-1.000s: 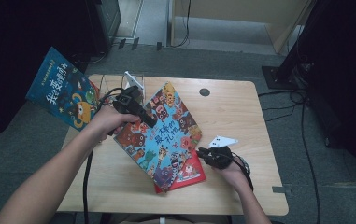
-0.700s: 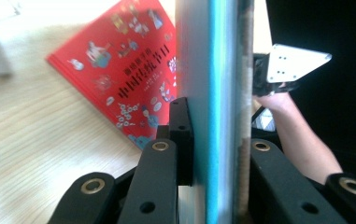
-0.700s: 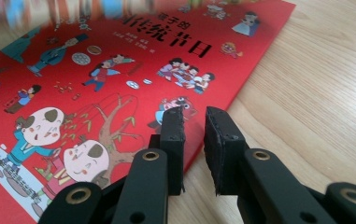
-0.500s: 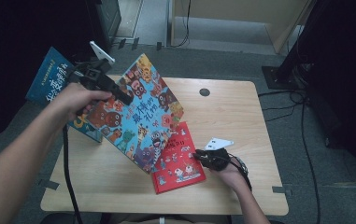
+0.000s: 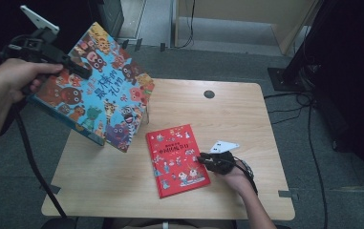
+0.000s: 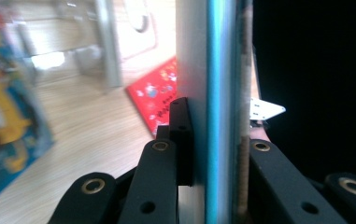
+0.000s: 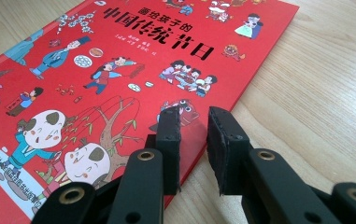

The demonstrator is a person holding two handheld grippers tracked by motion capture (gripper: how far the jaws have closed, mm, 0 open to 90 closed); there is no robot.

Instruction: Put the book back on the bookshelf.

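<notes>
One red book point(image 5: 177, 160) flat beside right gripper point(image 5: 207, 161), blue book point(image 5: 98, 88) aloft.

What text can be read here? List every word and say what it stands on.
"画给孩子的中国传统节日" – title on the red book lying flat on the table.
Small line under that title: too small to read.
"最棒的礼物", roughly – title on the blue book held by the left gripper; tilted, so uncertain.

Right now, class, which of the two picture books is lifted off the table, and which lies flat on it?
The blue picture book, clamped in the left gripper, is in the air. The red picture book lies flat on the table.
</notes>
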